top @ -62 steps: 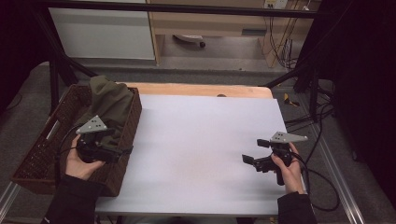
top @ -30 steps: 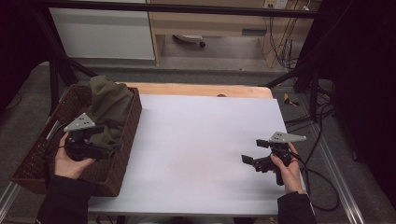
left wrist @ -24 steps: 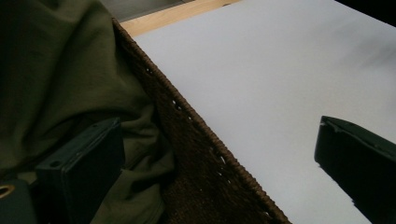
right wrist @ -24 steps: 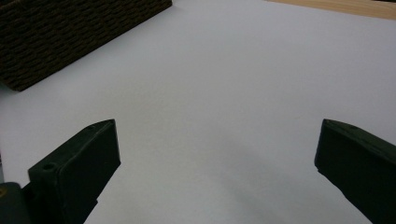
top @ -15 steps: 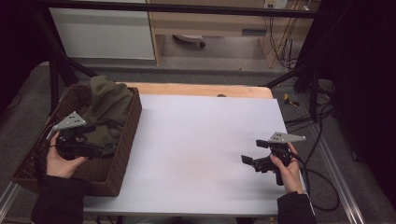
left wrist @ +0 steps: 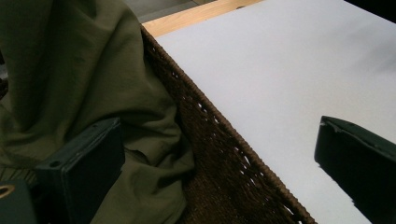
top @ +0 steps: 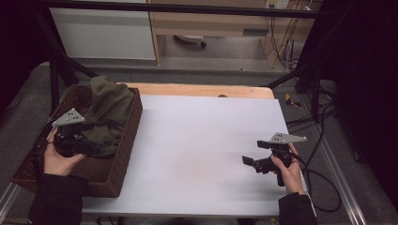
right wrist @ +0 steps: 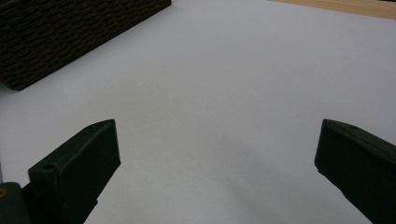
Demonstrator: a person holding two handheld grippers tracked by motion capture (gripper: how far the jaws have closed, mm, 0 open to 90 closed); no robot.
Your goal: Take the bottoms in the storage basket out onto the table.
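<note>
A dark wicker basket (top: 126, 149) stands at the table's left edge with a crumpled olive-green cloth (top: 109, 108) heaped in its far half. My left gripper (top: 92, 145) is held low inside the basket, right at the cloth's near folds, jaws open. In the left gripper view the cloth (left wrist: 70, 79) lies against the left jaw, the basket's rim (left wrist: 224, 154) runs between the jaws, and the left gripper (left wrist: 217, 135) holds nothing. My right gripper (top: 254, 153) hovers open over the white table at the right; in its own view the right gripper (right wrist: 217, 135) is wide apart over bare surface.
The white tabletop (top: 202, 136) spreads between basket and right hand, with a wooden strip (top: 197, 90) along its far edge. The basket's side (right wrist: 70, 32) appears at the far left of the right gripper view. Cables (top: 324, 126) hang off the table's right side.
My left gripper has drifted left from the basket's right rim to deeper inside the basket beside the cloth. The right gripper has stayed in place.
</note>
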